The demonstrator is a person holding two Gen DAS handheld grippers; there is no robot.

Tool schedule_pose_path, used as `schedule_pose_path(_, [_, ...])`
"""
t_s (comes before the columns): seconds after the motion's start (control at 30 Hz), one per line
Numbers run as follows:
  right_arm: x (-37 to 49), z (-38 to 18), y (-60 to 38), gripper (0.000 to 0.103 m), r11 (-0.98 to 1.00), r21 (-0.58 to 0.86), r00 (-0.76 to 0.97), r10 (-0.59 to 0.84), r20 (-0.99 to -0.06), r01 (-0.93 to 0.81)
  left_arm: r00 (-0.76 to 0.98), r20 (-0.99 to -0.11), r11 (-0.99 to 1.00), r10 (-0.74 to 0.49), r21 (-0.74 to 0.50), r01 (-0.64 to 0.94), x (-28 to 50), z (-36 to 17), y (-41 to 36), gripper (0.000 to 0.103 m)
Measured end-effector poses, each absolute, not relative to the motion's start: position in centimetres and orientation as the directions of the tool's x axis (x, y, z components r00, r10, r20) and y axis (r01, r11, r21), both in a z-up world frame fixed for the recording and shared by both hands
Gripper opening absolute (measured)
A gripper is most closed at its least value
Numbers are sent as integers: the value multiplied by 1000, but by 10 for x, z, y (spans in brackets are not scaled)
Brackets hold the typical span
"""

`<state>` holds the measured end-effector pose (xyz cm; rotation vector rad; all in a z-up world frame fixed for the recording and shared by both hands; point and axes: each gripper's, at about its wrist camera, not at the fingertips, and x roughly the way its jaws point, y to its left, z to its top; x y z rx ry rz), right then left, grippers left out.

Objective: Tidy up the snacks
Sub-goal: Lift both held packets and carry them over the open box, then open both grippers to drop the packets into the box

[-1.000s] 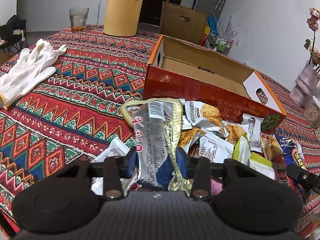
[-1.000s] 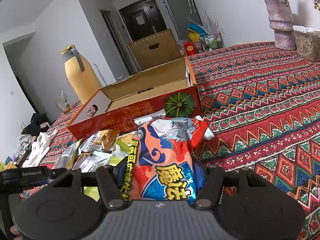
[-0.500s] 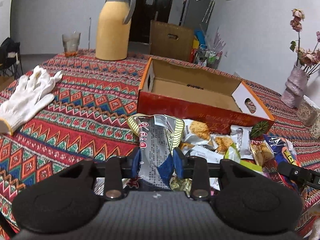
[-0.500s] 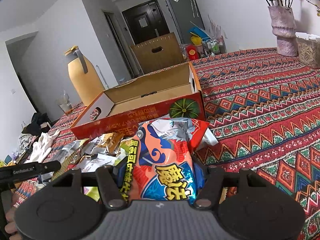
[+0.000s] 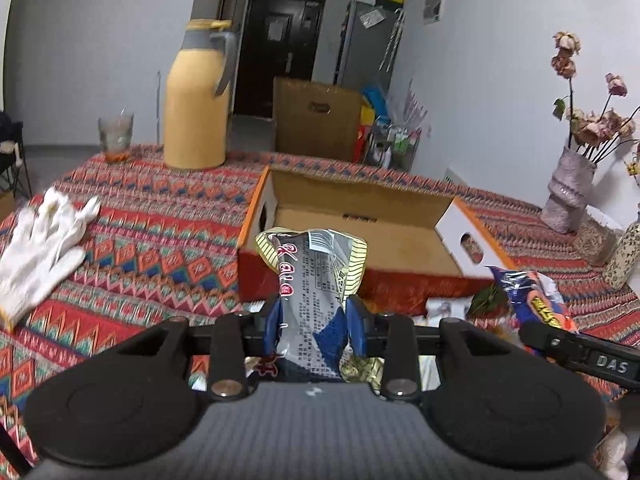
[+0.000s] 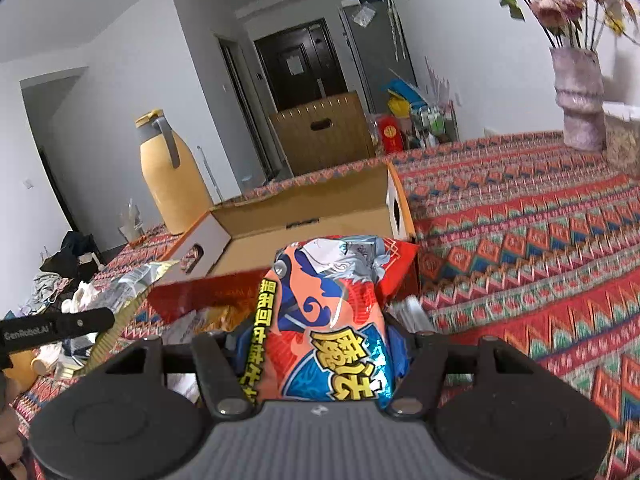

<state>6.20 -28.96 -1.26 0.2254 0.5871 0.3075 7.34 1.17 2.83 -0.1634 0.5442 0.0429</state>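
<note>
My left gripper [image 5: 312,326] is shut on a silver and gold snack packet [image 5: 310,280], held upright above the table in front of the open red cardboard box [image 5: 360,236]. The right gripper [image 6: 320,346] is shut on an orange and blue snack bag [image 6: 328,316], lifted before the same red box [image 6: 304,220], whose inside looks empty. In the left wrist view the orange and blue bag [image 5: 536,296] shows at the right, with the other gripper's finger under it. Loose snack packets [image 5: 444,306] lie by the box's front wall, mostly hidden by the grippers.
A yellow thermos jug [image 5: 198,100] and a glass [image 5: 116,136] stand at the table's far left. White gloves [image 5: 40,256] lie on the patterned cloth at left. A vase of dried flowers [image 5: 572,192] stands far right. A brown carton [image 5: 316,116] sits beyond the table.
Both grippers have risen with their packets. The left one tilted up, so the snack pile dropped out of sight and more of the room shows.
</note>
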Motion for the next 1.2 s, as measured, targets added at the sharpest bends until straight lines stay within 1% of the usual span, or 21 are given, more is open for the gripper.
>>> schedule_pose_path(0.27, [104,13,-278,62,938,242,815,338,-470,-249,892,-452,993,-5,-105,-47,108,55,-5,35])
schedule_pose_path(0.47, [144,25,-269,62,940,219,821,336,-462,-262,906,-423,994,1,-98,-47,142,65,-11,35])
schedule_pose_path(0.63, [185,25,-259,62,944,213,809,328,-488,-254,904,-428,992,19,-104,-70,171,64,-11,35])
schedule_pose_path(0.8, [219,15,-248,62,953,189,799,303,-519,-238,892,-449,989,47,-104,-105,200,50,-9,35])
schedule_pose_path(0.97, [234,0,-244,62,956,189,800,292,-523,-225,877,-474,986,79,-91,-138,220,30,-3,35])
schedule_pose_path(1.1, [238,-12,-243,62,955,184,796,296,-527,-233,869,-488,987,80,-83,-137,224,20,-2,36])
schedule_pose_path(1.17, [239,-18,-241,62,951,189,783,308,-541,-244,866,-494,986,79,-88,-140,224,15,-1,40])
schedule_pose_path(1.2, [240,-20,-240,63,950,190,778,311,-546,-247,864,-498,986,81,-89,-143,224,14,-1,46])
